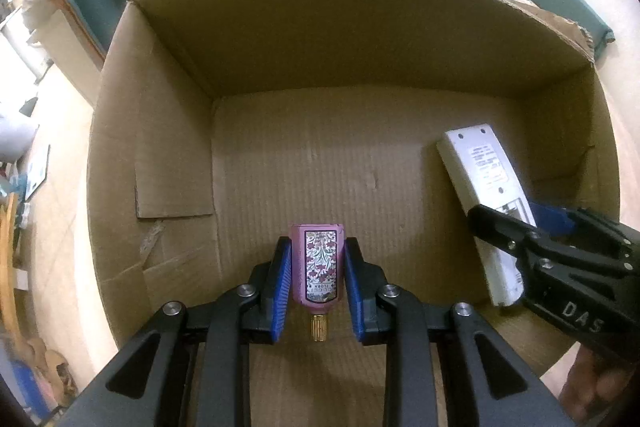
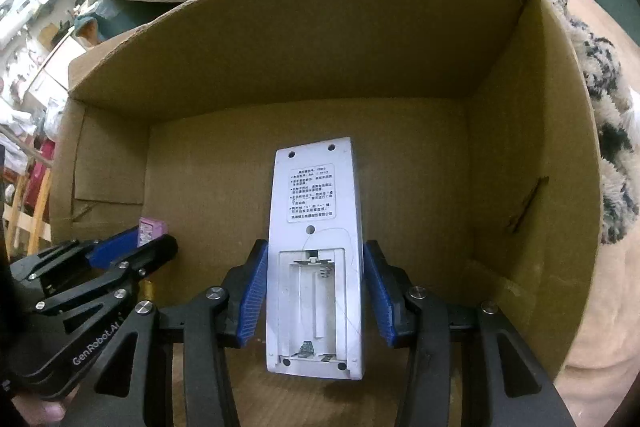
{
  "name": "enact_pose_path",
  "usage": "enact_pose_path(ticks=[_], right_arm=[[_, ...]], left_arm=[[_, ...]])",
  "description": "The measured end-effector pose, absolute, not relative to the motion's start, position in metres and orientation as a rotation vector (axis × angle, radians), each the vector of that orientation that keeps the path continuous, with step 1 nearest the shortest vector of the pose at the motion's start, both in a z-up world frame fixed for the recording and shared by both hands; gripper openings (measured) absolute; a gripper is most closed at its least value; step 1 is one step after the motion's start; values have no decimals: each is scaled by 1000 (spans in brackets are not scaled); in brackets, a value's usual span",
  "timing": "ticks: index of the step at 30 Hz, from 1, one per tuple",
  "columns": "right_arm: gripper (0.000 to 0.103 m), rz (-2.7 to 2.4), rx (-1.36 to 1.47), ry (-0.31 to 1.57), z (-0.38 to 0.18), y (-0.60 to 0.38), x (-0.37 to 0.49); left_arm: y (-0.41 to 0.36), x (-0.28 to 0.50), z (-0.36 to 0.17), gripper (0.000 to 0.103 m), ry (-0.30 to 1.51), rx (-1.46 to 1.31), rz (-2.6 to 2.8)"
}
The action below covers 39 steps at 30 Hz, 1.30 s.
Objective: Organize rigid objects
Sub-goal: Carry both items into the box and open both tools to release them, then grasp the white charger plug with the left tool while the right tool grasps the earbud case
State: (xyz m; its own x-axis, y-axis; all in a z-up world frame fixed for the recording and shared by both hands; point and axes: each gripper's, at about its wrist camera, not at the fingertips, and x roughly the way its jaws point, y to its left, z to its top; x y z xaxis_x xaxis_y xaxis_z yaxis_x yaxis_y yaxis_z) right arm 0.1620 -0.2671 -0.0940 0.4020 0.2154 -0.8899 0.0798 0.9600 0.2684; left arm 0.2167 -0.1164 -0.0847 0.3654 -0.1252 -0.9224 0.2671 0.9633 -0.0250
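Lying seemingly loose: perfume bottle (image 1: pixel 318 265), remote (image 2: pixel 316 259)

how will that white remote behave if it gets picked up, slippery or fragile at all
The white remote is probably stiff: a hard plastic shell. Likely light, since its battery bay is open and empty. Its smooth sides may slip somewhat against the right gripper, whose pads seem slightly apart from it.
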Motion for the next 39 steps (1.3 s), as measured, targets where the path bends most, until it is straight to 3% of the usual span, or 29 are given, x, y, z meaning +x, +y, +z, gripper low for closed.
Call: enact_pose_path(ticks=[6, 11, 14, 18, 23, 39], right_arm=[[54, 96, 322, 1112, -84, -273, 159], [70, 114, 368, 1077, -74, -274, 159], [73, 115, 375, 1048, -65, -273, 156], [77, 124, 382, 1019, -57, -272, 152], [103, 139, 355, 970, -44, -266, 141], [103, 111, 392, 900, -14, -276, 102]], left_arm=[[-114, 212, -85, 23, 1171, 141, -250], [-115, 208, -77, 23, 1139, 149, -221], [-111, 208, -72, 28, 1150, 109, -238], [-115, 203, -66, 45, 1155, 91, -274], [-122, 195, -53, 61, 1113, 138, -265], [-90, 155, -12, 63, 1059, 102, -213]])
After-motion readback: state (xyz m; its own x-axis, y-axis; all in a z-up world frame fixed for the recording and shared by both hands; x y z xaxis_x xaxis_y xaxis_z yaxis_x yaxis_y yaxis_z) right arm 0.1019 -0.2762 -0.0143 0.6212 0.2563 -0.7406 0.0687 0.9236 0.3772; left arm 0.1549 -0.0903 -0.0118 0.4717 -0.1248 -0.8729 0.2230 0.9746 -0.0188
